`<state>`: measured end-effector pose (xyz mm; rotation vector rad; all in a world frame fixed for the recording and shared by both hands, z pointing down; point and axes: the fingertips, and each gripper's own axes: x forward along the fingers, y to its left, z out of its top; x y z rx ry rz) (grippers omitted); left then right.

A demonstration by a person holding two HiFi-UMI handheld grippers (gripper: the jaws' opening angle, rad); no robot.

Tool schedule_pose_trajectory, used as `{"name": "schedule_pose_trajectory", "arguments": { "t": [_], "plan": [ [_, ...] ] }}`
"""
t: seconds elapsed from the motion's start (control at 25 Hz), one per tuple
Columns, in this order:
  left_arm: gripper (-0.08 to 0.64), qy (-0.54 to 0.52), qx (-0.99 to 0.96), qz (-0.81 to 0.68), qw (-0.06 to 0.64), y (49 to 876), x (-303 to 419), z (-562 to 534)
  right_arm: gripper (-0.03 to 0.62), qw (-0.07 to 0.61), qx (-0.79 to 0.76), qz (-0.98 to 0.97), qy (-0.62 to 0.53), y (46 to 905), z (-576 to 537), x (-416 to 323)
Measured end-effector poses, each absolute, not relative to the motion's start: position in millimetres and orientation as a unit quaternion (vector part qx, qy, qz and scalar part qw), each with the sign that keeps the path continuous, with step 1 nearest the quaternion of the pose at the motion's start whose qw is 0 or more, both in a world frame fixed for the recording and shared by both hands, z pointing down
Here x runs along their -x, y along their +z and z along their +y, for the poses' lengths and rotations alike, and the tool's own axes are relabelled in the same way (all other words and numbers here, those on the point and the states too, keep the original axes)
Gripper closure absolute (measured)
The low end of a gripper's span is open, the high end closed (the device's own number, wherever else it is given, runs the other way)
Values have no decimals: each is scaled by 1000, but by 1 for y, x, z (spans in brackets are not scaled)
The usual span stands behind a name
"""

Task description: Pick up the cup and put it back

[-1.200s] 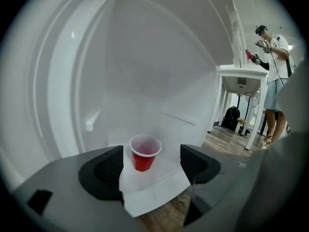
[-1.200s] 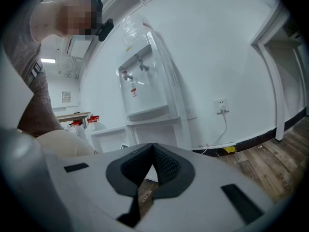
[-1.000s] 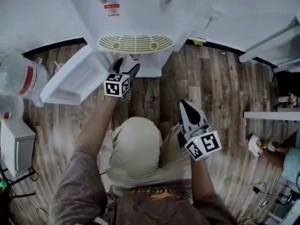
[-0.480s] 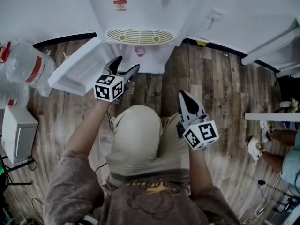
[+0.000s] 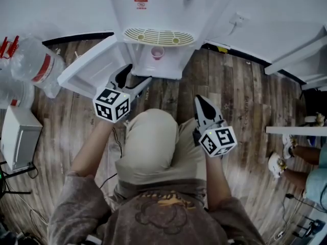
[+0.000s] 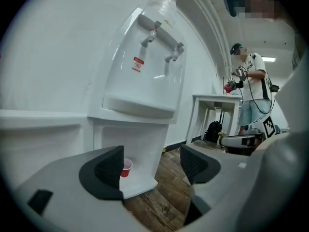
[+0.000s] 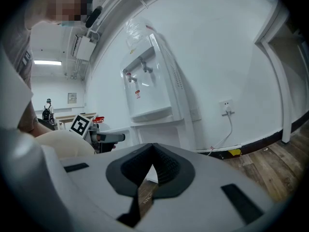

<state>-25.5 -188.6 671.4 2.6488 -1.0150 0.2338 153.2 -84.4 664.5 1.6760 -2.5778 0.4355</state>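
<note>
Cup [image 5: 157, 52]: small, red, probably light, thin-walled, easily crushed; take gently across the mid-wall; left tongs [image 6: 152, 166] apart, empty, short of it; right tongs [image 7: 152, 164] together, empty.

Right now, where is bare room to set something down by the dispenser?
The compartment shelf in front of the red cup is bare, as is the wood floor right of the dispenser. Left is crowded: open door, water bottles.

Bright, even indoor light; fisheye-warped, dark-vignetted edges.
</note>
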Motion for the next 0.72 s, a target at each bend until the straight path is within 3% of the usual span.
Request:
{"name": "schedule_pose_trajectory", "arguments": {
  "t": [0.52,0.72],
  "plan": [
    [225,63,-928,-347,123,651,30,-167,589,20,-540,-830,139,663,-95,-151],
    [399,58,-929,-348,115,647,31,-169,589,26,-530,-837,132,658,-104,-143]
  ]
}}
